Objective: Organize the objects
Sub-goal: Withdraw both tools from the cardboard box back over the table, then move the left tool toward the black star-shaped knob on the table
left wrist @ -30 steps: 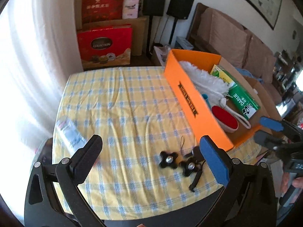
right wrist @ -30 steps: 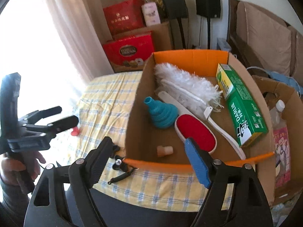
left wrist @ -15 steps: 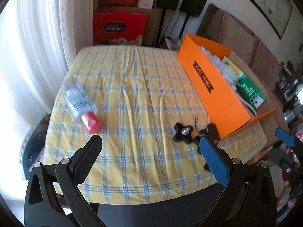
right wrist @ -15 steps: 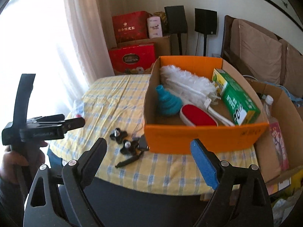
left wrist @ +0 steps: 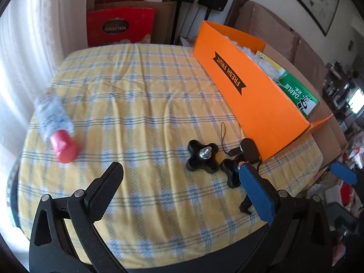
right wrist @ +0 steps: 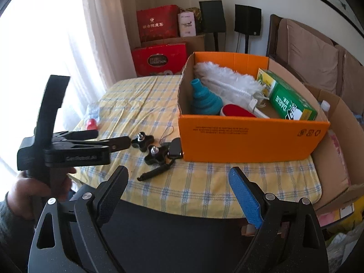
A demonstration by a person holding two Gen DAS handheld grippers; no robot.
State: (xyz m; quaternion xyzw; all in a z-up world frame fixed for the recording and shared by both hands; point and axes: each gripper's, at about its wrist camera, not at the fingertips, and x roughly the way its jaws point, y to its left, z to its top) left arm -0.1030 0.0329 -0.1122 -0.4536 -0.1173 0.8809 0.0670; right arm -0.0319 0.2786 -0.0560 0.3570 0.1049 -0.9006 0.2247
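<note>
Both grippers, left and right, jaws wide, empty; next: straddle black star-shaped plastic knob at 12 o'clock, avoid thin black lanyard cord, drop into orange cardboard box.

Woven checked cloth on the table, lightly creased. Matt orange cardboard box. Black matt plastic star knobs with shiny metal studs. Clear crinkly plastic bottle, smooth red cap. Fluffy white duster.
</note>
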